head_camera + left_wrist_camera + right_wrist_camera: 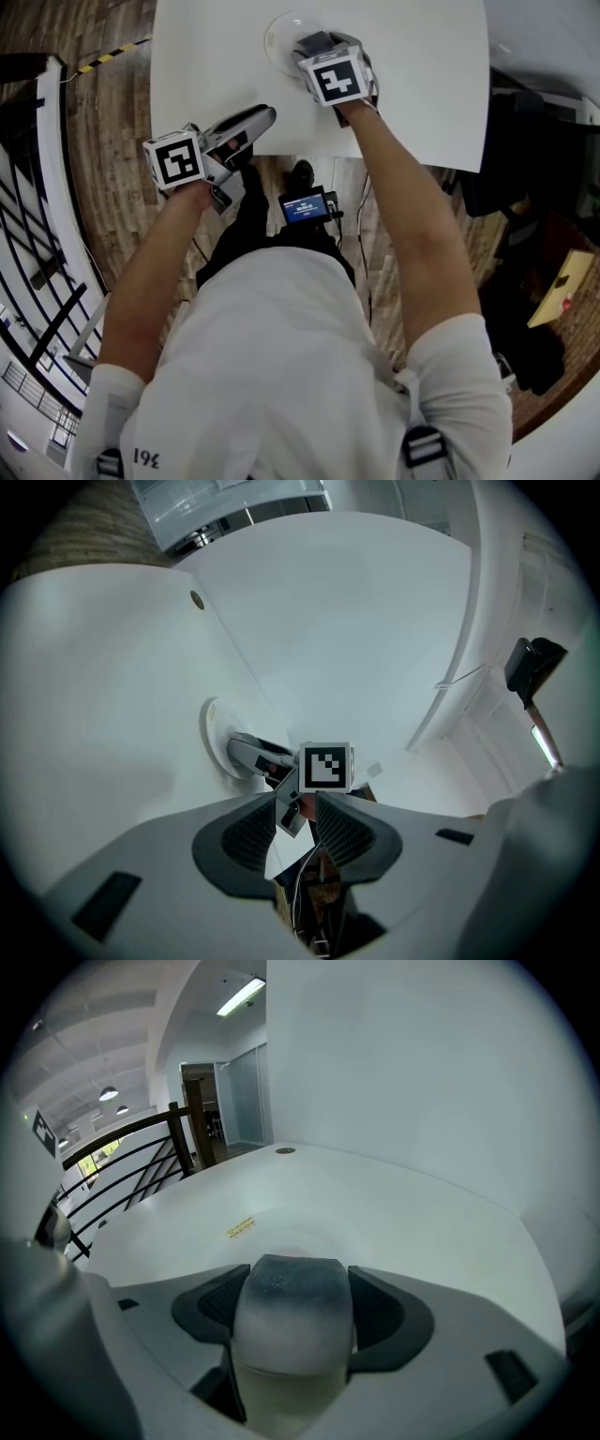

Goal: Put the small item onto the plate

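Note:
A pale round plate (pixel 279 28) lies at the far middle of the white table (pixel 422 84). Right over it, my right gripper (pixel 317 44) is shut on the small item (pixel 292 1321), a rounded block with a dark grey top and a whitish lower part. In the right gripper view the plate's rim (pixel 281 1218) shows faintly just beyond the item. My left gripper (pixel 261 116) hovers at the table's near edge, its jaws a narrow gap apart with nothing between them. In the left gripper view the left gripper (pixel 295 808) points at the plate (pixel 212 735) and the right gripper's marker cube (pixel 325 768).
The table's near edge (pixel 281 155) runs just below the left gripper, with wooden floor beyond it. A black railing (pixel 141 1162) stands past the table's far side. A small yellow label (pixel 241 1227) and a round cable hole (pixel 285 1150) mark the tabletop.

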Action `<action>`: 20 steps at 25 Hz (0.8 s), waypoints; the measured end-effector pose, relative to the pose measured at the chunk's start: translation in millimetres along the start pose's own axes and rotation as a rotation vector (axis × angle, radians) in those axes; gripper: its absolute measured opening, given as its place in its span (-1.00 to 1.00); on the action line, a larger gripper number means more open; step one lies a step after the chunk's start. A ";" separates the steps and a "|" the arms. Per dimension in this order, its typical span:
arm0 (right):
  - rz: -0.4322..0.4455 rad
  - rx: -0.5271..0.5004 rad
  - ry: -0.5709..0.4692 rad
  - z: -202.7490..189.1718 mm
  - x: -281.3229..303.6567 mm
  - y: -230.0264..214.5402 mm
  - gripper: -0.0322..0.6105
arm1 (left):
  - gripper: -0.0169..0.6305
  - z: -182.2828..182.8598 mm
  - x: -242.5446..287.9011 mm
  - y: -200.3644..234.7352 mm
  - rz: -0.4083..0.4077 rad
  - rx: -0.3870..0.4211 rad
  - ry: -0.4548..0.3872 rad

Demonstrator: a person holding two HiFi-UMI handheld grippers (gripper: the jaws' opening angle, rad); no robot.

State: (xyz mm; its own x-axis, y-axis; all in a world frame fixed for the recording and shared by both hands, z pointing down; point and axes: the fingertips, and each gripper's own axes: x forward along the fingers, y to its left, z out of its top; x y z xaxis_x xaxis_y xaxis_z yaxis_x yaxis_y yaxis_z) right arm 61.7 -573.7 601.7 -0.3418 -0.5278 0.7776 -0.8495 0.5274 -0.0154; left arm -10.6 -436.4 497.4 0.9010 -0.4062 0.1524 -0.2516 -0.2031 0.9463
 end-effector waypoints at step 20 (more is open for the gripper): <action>0.064 0.025 0.014 14.7 19.5 7.7 0.10 | -0.59 -2.2 -3.2 0.7 0.011 0.002 -0.018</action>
State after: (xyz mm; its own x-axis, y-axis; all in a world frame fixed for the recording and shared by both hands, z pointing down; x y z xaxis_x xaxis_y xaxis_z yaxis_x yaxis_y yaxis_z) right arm 42.6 -589.7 607.5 -0.3906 -0.4839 0.7831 -0.8357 0.5432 -0.0811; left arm -12.8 -433.4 498.2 0.8915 -0.4248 0.1576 -0.2623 -0.2002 0.9440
